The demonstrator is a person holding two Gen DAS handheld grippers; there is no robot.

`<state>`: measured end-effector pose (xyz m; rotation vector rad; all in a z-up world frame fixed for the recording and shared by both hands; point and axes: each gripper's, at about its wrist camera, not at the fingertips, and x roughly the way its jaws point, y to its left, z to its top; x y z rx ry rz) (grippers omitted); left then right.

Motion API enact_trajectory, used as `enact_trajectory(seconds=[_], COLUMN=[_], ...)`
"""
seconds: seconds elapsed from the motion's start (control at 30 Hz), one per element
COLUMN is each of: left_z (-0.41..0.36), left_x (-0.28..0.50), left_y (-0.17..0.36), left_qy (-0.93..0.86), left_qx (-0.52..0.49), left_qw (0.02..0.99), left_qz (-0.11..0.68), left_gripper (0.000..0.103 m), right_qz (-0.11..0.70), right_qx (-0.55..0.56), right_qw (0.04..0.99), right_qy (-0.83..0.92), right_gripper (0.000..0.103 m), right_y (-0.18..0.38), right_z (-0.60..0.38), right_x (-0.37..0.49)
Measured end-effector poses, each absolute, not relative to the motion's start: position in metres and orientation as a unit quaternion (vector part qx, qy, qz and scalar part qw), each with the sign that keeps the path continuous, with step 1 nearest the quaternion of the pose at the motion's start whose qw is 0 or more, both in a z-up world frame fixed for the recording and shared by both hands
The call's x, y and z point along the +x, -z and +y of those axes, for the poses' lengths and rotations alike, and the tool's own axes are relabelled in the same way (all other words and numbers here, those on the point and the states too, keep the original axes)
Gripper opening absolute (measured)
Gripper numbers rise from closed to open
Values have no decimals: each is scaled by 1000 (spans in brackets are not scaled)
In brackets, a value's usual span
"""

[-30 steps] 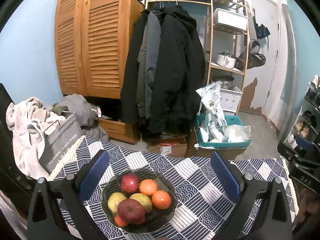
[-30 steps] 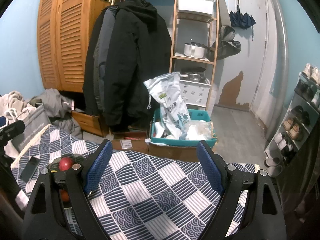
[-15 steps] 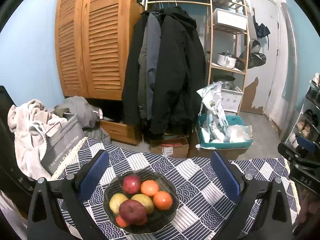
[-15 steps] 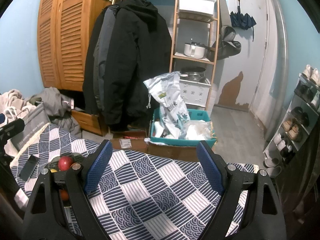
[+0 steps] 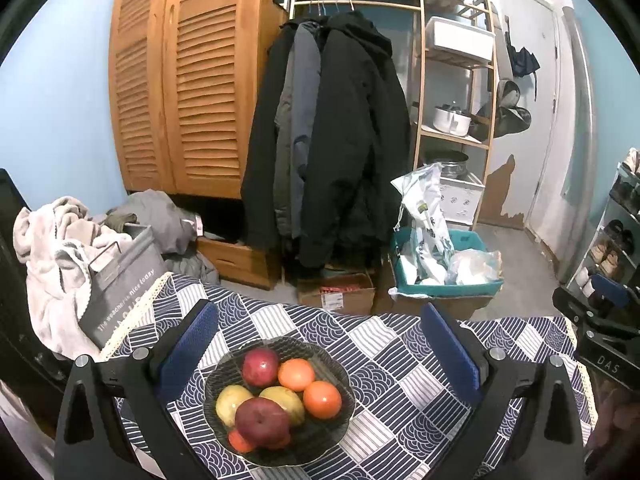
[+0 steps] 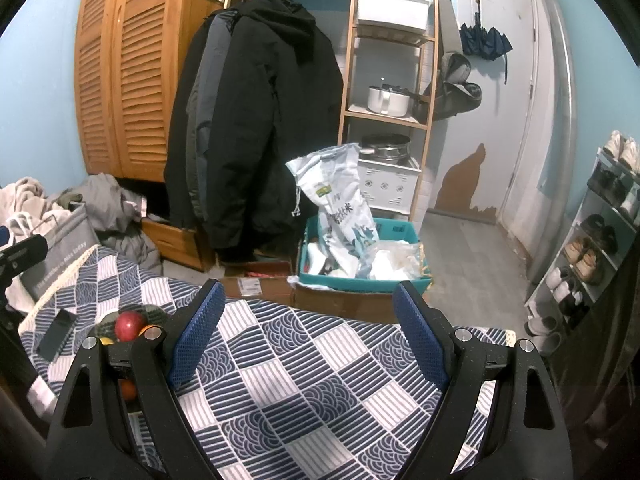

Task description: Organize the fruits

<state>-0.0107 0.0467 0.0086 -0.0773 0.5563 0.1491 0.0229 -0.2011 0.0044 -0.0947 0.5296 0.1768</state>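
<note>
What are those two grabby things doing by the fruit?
A person holds a gripper in each hand above a table with a patterned cloth. The left gripper hangs open over a glass bowl of fruit: two red apples, oranges and yellow-green fruits. The right gripper is open too, over bare cloth with the bowl off to its left. Neither holds anything, so no fruit has been picked up yet.

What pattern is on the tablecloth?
The tablecloth is a navy-and-white patchwork of striped squares and wave-scale squares, clearest in the right wrist view.
</note>
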Motion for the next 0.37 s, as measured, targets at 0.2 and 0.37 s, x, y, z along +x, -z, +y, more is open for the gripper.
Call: enact_trajectory(seconds=[0.2, 0.37], left_z=[44, 41], left_x=[-12, -11], left_y=[-8, -7], left_qy=[-72, -70], left_qx=[-35, -35], left_qw=[959, 958], left_qz=[271, 274], left_gripper=[102, 102], right_qz=[261, 261], right_qx=[-46, -47], right_qw=[960, 960], right_qy=[-88, -88], right_gripper=[85, 85], right_y=[-5, -5], right_z=[-200, -200], right_x=[24, 23])
